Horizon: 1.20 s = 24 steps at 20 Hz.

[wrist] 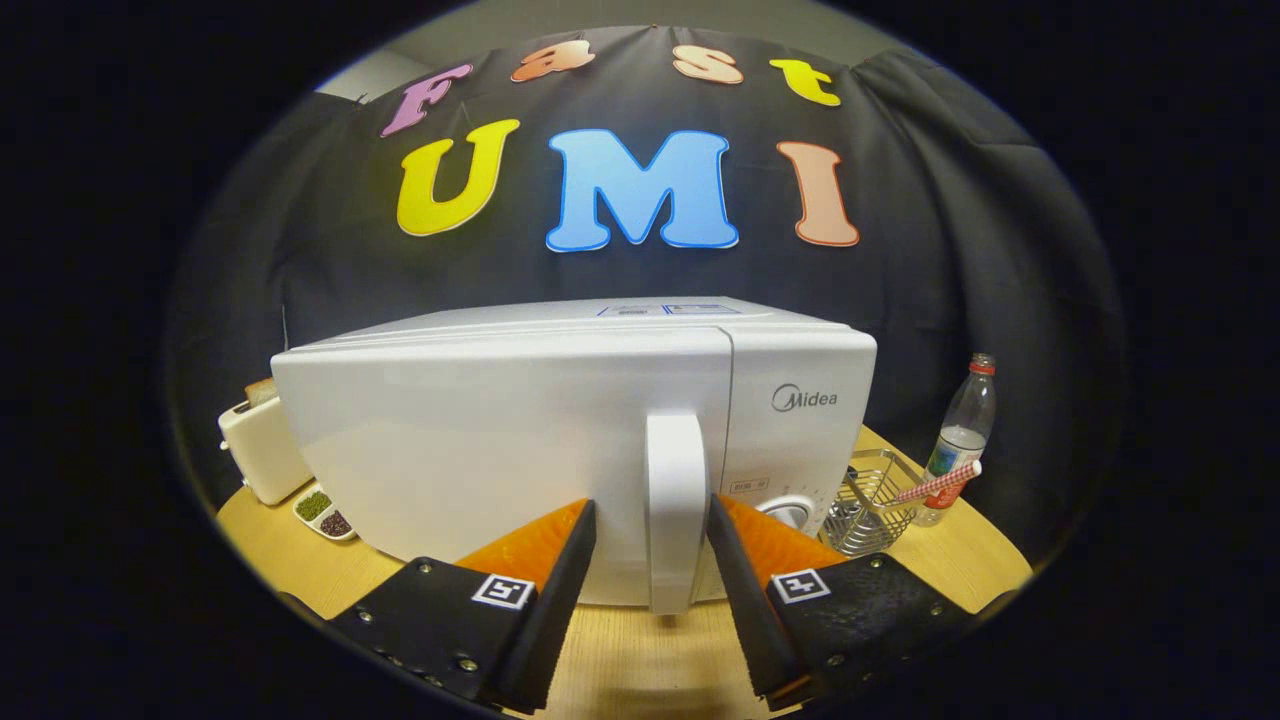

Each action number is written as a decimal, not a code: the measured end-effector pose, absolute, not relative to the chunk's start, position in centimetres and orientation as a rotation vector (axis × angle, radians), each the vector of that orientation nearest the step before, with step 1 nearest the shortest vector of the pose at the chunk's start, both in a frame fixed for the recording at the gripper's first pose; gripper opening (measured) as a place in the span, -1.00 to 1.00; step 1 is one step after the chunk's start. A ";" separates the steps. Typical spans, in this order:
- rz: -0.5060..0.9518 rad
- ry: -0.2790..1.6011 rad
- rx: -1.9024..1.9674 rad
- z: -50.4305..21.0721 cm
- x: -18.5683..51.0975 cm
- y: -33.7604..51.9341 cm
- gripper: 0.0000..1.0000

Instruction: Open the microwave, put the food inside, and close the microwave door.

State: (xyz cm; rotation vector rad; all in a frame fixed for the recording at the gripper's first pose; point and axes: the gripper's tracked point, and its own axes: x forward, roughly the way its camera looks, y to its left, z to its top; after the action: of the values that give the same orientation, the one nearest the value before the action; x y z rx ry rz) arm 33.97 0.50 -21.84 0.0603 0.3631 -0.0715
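The microwave [560, 440] sits on the wooden table [640, 660], front facing the gripper [652, 525], its long axis running nine to three o'clock. The door handle [676, 510] stands upright — twelve to six — between the fingers. They bracket it narrowly; whether they are pressing on it, I cannot tell. Toaster [262, 445] at nine o'clock, bottle [962, 432] at three.

"Midea" stands on the white microwave [560, 440] front; its other labels are unreadable
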 end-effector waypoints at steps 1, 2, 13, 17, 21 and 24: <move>-0.066 0.369 0.065 -21.8 34.0 0.7 0.43; -0.080 0.367 0.062 -21.5 33.4 0.1 0.42; -0.104 0.359 0.126 -21.8 32.5 -0.3 -0.77; -0.077 0.354 0.108 -21.4 30.1 0.5 -0.78; -0.015 0.327 0.072 -20.9 25.8 2.4 -0.78; 0.038 0.317 0.077 -20.8 23.4 3.7 -0.78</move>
State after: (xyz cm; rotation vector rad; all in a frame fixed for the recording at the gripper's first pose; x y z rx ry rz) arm 23.38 3.74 -20.83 0.0767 0.3171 0.0384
